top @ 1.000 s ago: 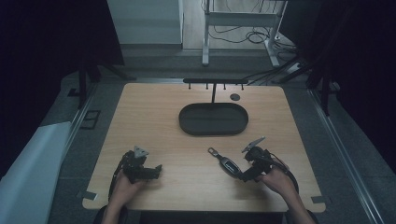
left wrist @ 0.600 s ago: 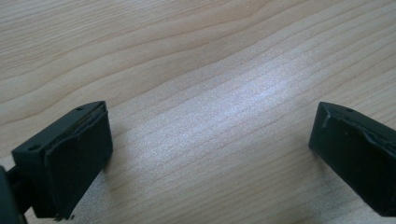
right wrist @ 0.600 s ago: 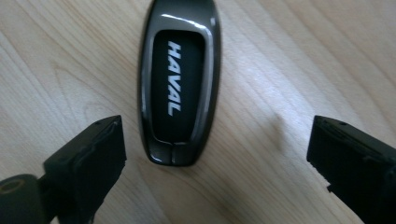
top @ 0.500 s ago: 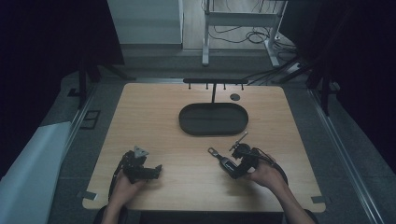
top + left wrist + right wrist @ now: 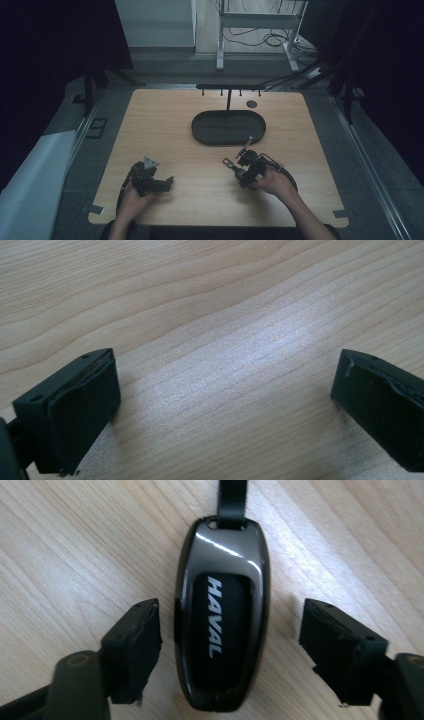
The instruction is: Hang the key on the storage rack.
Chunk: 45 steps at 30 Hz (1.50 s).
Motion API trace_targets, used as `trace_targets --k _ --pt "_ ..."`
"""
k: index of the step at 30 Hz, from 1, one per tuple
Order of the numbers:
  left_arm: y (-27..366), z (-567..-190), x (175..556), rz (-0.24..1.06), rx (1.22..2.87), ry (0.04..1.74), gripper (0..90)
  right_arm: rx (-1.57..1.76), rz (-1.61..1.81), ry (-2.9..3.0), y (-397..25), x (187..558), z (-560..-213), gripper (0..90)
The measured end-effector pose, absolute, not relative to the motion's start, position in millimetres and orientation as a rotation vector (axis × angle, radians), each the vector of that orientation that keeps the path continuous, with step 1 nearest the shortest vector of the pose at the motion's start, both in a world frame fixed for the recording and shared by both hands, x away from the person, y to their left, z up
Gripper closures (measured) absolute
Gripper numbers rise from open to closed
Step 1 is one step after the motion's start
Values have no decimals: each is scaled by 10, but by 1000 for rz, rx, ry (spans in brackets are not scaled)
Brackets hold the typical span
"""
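A glossy dark car key fob (image 5: 221, 615) with white lettering and a black strap lies flat on the wooden table (image 5: 70, 545). My right gripper (image 5: 231, 635) is open, one jaw on each side of the fob, neither touching it. From above, the right gripper (image 5: 240, 170) is low over the fob at the table's front right, and the fob's strap end (image 5: 228, 162) pokes out to its left. My left gripper (image 5: 167, 182) rests near the front left edge. It (image 5: 225, 405) stands open over bare wood, with nothing between the jaws.
A black oval tray (image 5: 227, 129) sits mid-table, beyond the right gripper. Behind it stands a low black rack with small hooks (image 5: 230, 88), and a small dark disc (image 5: 251, 104) lies near the far edge. Bare wood runs between my two grippers.
My right gripper has moved left and forward across the table and now straddles the key fob. The left gripper has stayed put.
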<state>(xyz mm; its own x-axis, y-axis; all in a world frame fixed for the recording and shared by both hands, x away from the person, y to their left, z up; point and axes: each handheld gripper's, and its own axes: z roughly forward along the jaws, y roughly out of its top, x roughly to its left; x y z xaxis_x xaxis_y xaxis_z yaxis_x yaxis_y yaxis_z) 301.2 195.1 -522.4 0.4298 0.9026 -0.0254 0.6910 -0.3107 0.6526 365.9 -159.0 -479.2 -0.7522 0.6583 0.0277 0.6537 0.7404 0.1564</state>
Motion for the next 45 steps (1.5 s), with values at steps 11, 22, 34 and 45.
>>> trace_targets --k 11,22,34,45 --pt "1951 -5225 3012 466 2095 1337 0 1112 109 2917 -1417 3763 -4812 360" --pt "1951 -5225 3012 466 2095 1337 0 1079 9 2948 -1342 3790 -4791 483" --pt "1953 -5225 3012 465 2096 1334 0 1052 63 2997 -1419 3851 -4645 486" --pt "1953 -5226 3012 465 2095 1334 0 1061 121 2997 -1461 3905 -4394 486"
